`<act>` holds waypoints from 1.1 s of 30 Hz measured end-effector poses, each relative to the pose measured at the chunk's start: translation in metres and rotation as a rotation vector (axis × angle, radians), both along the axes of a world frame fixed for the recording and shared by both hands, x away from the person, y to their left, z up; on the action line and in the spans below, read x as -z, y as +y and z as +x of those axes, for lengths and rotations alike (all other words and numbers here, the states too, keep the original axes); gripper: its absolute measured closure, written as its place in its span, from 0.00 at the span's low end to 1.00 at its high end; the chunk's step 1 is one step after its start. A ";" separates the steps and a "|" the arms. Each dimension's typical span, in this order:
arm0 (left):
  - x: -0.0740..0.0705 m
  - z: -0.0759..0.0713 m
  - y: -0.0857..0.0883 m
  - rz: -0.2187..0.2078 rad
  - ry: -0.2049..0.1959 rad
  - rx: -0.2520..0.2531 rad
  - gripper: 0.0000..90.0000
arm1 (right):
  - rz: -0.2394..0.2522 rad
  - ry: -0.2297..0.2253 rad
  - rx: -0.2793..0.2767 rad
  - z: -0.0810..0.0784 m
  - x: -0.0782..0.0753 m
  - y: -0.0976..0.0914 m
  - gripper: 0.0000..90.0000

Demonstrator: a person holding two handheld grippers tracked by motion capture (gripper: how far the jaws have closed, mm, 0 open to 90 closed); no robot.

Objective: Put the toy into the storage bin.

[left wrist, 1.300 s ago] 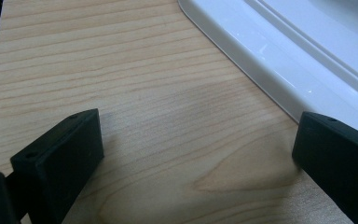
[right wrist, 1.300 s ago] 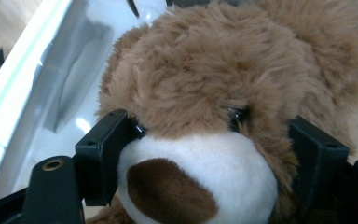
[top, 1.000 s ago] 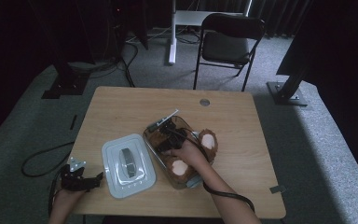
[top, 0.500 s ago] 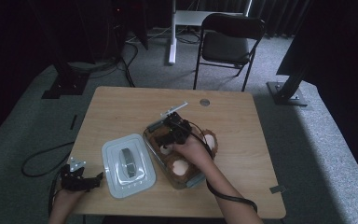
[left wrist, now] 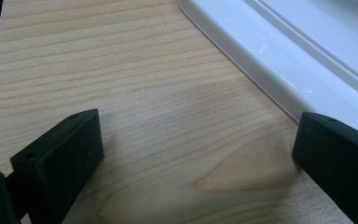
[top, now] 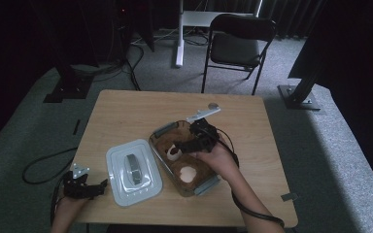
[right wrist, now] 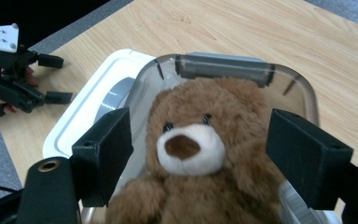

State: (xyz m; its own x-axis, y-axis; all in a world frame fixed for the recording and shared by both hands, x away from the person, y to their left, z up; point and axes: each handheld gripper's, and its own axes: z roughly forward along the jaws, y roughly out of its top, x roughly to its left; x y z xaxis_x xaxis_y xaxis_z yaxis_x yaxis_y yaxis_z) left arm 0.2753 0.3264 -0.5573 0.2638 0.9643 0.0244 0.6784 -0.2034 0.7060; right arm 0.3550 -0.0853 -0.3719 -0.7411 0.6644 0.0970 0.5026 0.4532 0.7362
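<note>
The high view was dim and slightly soft, with the far room almost black and a pale band of light falling across the carpet at the right. The table (top: pixel 126 116) was evenly but weakly lit. Both gripper views were brighter and sharper, with soft glare on the white lid (left wrist: pixel 279 51) and the nearest black jaws slightly out of focus.

I count 1 teddy bear (right wrist: pixel 200 154), 1 clear container (top: pixel 161 130), 1 white lid (top: pixel 126 191), my 2 tools, 1 chair (top: pixel 238 43) at 12 o'clock.

Wooden table (top: pixel 126 116) bears lid (top: pixel 134 172) and container (top: pixel 161 130).
</note>
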 end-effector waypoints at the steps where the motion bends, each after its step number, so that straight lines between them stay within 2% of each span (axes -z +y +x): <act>1: 0.000 0.000 0.000 0.000 0.000 0.000 0.03 | 0.000 0.000 0.000 0.000 0.000 0.000 0.24; 7: 0.000 0.000 0.000 0.000 0.000 0.000 0.03 | 0.009 -0.032 0.029 -0.012 -0.002 -0.026 0.24; 16: 0.000 0.000 0.000 -0.001 0.000 0.000 0.03 | 0.050 -0.031 0.104 -0.019 -0.001 -0.067 0.24; 20: 0.000 0.000 0.000 0.000 -0.001 0.000 0.03 | 0.054 -0.038 0.135 -0.022 -0.001 -0.087 0.27; 25: 0.000 0.000 0.000 0.000 0.000 0.000 0.03 | 0.060 -0.032 0.155 -0.027 0.000 -0.101 0.30; 27: 0.000 0.000 0.000 0.000 0.000 0.000 0.03 | 0.072 -0.024 0.165 -0.031 0.004 -0.112 0.37; 30: 0.000 0.000 0.000 0.000 0.001 0.000 0.03 | 0.060 -0.021 0.157 -0.036 0.007 -0.117 0.49; 32: 0.000 0.000 0.000 0.000 0.001 0.000 0.03 | 0.055 -0.024 0.157 -0.037 0.008 -0.118 0.49; 33: 0.000 0.000 0.000 -0.001 0.000 0.000 0.03 | 0.055 -0.024 0.157 -0.037 0.008 -0.118 0.53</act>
State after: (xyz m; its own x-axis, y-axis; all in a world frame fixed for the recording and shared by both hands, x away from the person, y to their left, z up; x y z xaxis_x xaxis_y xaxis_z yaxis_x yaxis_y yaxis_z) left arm 0.2753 0.3262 -0.5573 0.2633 0.9644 0.0237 0.6786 -0.2026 0.7060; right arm 0.3177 -0.2031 -0.3796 -0.6308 0.7666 0.1204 0.5464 0.3286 0.7704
